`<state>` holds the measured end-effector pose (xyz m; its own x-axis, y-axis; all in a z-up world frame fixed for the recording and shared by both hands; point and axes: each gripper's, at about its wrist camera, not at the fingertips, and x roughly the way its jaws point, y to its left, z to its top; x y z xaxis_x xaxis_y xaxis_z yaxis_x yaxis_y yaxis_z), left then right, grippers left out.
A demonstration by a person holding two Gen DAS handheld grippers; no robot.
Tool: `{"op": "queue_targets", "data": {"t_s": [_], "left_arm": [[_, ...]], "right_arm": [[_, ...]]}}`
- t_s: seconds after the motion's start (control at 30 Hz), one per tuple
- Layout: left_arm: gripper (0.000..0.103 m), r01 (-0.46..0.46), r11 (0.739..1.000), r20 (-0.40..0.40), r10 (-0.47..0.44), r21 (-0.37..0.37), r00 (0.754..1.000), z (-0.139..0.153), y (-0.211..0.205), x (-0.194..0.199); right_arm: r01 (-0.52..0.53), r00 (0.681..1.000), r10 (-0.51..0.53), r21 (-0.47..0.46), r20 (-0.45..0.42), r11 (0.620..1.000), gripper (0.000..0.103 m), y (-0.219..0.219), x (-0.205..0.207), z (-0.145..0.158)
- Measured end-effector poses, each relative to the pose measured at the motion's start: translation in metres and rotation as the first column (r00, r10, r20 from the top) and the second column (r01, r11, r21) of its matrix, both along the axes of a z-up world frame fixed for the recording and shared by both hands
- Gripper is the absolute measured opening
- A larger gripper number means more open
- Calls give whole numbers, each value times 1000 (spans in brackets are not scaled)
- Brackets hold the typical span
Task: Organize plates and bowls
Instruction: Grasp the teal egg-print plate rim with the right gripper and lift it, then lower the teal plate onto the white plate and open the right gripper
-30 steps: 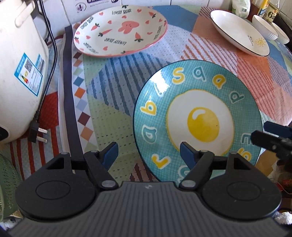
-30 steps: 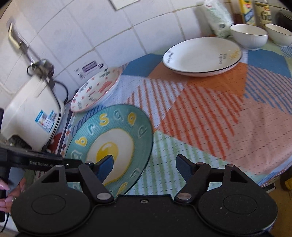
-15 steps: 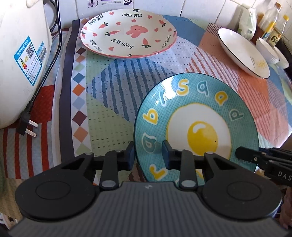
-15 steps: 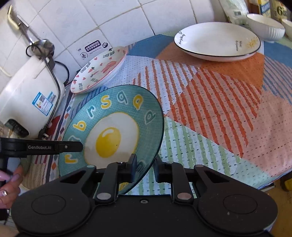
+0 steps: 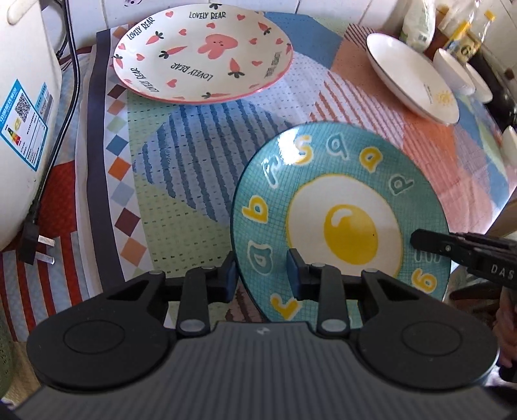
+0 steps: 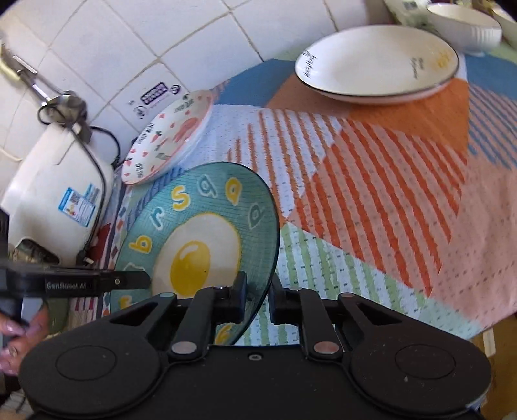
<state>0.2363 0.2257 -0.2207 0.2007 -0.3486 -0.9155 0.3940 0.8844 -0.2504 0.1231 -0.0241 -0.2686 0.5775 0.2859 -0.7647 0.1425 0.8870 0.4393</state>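
A teal plate (image 5: 342,206) with a fried-egg picture and yellow letters lies near the table's front edge. My left gripper (image 5: 261,274) is shut on its left rim, one blue pad on each face. My right gripper (image 6: 258,294) grips the opposite rim of the same plate (image 6: 194,232), its jaws closing tight with the rim pinched between the pads. In the right wrist view the plate looks tilted, with its right side raised off the cloth. A black finger (image 5: 433,244) of the right gripper shows over the plate's right side.
A pink bunny plate (image 5: 203,51) sits at the back by the tiled wall. A white sun plate (image 6: 374,61) and white bowls (image 6: 465,22) stand at the far right. A white rice cooker (image 5: 19,113) and its loose plug (image 5: 32,248) stand on the left.
Both grippers went from open beside the teal plate to shut on its opposite rims. The plate now looks raised and tilted, and both cameras have come closer to it.
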Motion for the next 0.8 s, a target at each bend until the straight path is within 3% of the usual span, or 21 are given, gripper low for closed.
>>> {"op": "queue_targets", "data": {"t_s": [0.07, 0.17, 0.27, 0.47, 0.63, 0.8], "left_arm": [[29, -6, 1000, 9, 6, -26, 1000, 8, -2, 0], [30, 15, 1000, 73, -14, -4, 997, 20, -15, -3], [30, 16, 1000, 84, -15, -5, 996, 32, -33, 5], [30, 61, 997, 157, -54, -38, 986, 60, -79, 29], [30, 75, 995, 160, -65, -60, 985, 69, -121, 54], [31, -6, 1000, 209, 8, -10, 978, 69, -168, 60]], "right_arm": [[-29, 999, 29, 7, 29, 1000, 18, -5, -1, 6], [-79, 995, 81, -32, 66, 996, 19, -12, 1, 16], [-79, 991, 82, -35, 108, 996, 19, -25, 5, 26], [-35, 985, 42, -47, 168, 998, 20, -61, 11, 46], [19, 977, -8, -49, 211, 999, 20, -98, 17, 60], [43, 976, -29, -63, 216, 997, 21, -129, 31, 65]]}}
